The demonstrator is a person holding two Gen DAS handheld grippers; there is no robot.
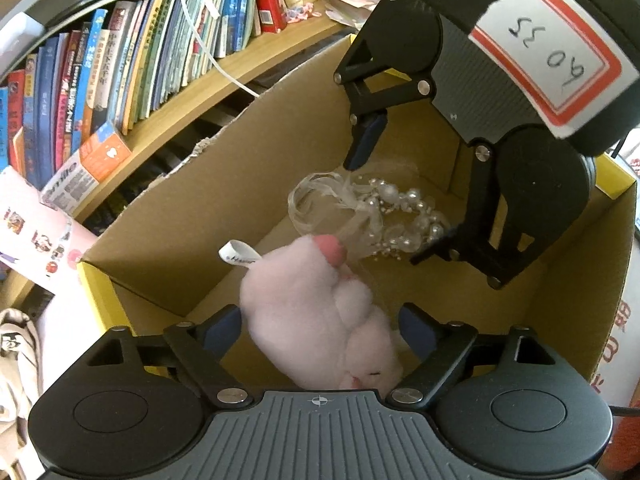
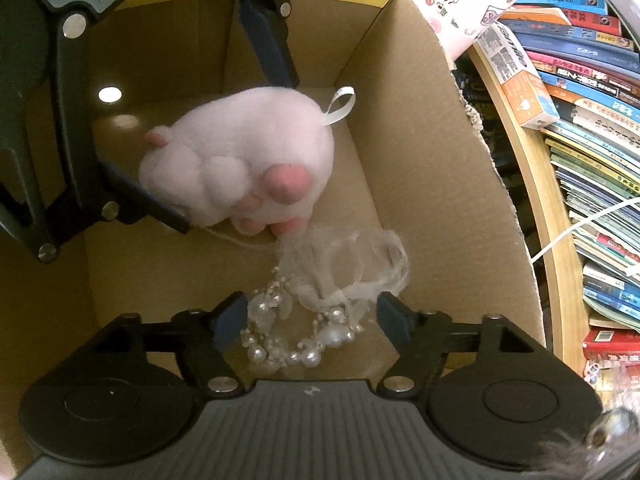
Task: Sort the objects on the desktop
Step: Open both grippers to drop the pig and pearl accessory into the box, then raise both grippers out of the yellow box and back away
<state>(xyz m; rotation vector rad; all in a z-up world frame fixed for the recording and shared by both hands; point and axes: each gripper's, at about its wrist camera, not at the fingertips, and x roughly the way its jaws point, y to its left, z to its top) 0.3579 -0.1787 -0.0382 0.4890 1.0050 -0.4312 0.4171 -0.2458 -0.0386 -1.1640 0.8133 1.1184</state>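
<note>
A pale pink plush paw (image 1: 320,320) lies on the floor of a cardboard box (image 1: 224,184). My left gripper (image 1: 320,330) is open, its fingers on either side of the plush with gaps. A pearl and gauze hair ornament (image 1: 384,212) lies beside the plush. My right gripper (image 1: 394,212) hangs open over it. In the right wrist view my right gripper (image 2: 312,320) straddles the ornament (image 2: 320,300) without touching it, and the plush (image 2: 240,160) sits between the fingers of my left gripper (image 2: 208,136). The box wall (image 2: 420,160) rises on the right.
A wooden bookshelf (image 1: 208,84) packed with upright books (image 1: 120,60) stands right behind the box. A white cable (image 1: 200,40) hangs across the books. An orange and white carton (image 1: 88,164) leans on the shelf. The shelf also shows in the right wrist view (image 2: 516,168).
</note>
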